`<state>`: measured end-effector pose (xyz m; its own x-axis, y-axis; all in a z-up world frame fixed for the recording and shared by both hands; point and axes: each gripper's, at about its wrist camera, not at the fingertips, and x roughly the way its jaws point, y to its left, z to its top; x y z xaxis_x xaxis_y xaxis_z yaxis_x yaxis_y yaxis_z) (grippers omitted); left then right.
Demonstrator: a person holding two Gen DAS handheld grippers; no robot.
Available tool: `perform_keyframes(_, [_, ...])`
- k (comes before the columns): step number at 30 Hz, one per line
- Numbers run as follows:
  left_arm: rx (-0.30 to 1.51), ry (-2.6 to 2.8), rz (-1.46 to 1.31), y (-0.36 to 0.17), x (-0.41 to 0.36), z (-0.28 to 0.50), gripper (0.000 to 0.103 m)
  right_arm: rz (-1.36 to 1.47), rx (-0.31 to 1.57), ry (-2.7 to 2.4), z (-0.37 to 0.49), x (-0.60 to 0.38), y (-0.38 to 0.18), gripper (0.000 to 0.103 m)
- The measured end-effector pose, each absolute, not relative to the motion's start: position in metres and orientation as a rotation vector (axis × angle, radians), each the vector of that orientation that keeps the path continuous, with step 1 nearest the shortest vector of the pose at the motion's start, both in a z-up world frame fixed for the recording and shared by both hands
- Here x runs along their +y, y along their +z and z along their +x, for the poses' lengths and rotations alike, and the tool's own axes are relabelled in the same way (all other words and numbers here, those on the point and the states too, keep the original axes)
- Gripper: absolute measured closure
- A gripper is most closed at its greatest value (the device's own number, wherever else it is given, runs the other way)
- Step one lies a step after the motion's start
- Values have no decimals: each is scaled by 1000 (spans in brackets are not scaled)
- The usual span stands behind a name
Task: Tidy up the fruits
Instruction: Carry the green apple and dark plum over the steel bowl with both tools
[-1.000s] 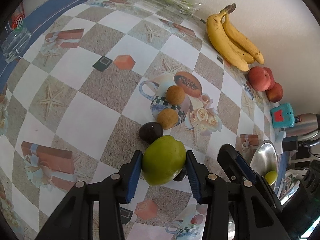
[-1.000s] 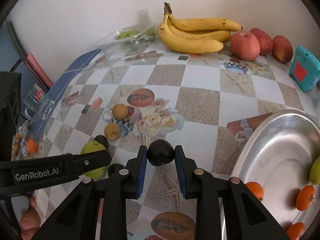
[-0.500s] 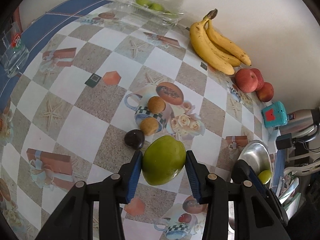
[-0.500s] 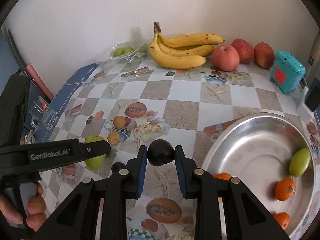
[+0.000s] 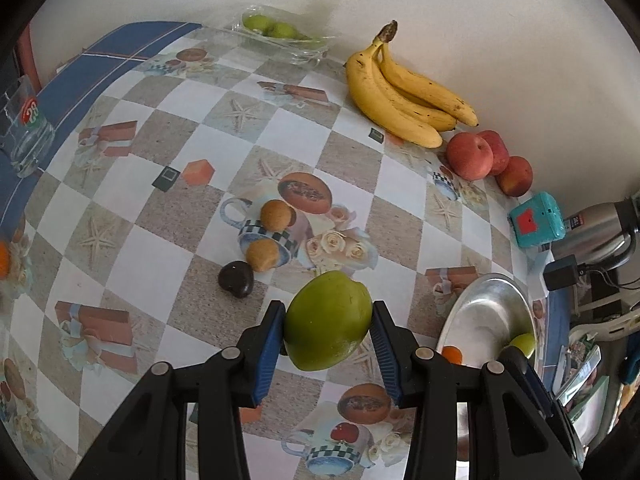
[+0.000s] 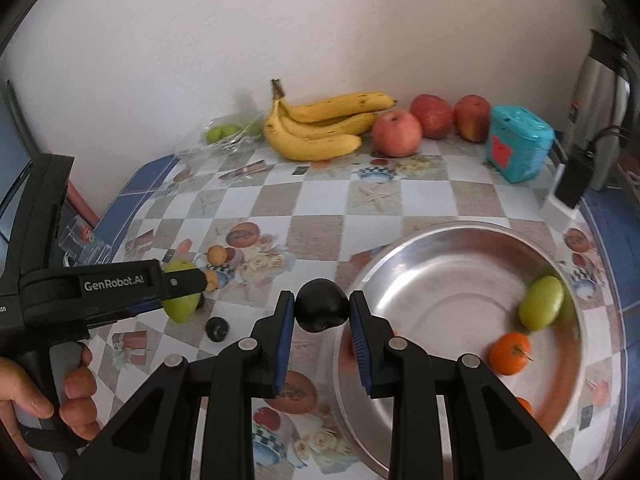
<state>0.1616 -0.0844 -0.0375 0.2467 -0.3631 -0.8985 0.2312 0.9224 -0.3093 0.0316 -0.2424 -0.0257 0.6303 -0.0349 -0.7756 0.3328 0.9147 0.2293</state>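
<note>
- Our left gripper (image 5: 328, 330) pinches a green fruit (image 5: 327, 321) at lower centre.
- Our right gripper (image 6: 322, 322) pinches a dark plum (image 6: 321, 311).
- Metal bowl (image 6: 432, 256) sits lower right; bananas (image 6: 324, 128) lie along the upper wall.

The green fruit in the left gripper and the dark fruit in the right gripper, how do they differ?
The green fruit is light and clearly larger, spreading the left gripper jaws wide. The dark fruit is near black and smaller, so the right gripper jaws sit closer. Both are roundish and held clamped above the table.
</note>
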Motion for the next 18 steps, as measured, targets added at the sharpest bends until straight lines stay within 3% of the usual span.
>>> perform_keyframes(18, [1253,-508,-75,-26,-139,127,57,430,885,-374,-4,-306,-24,74])
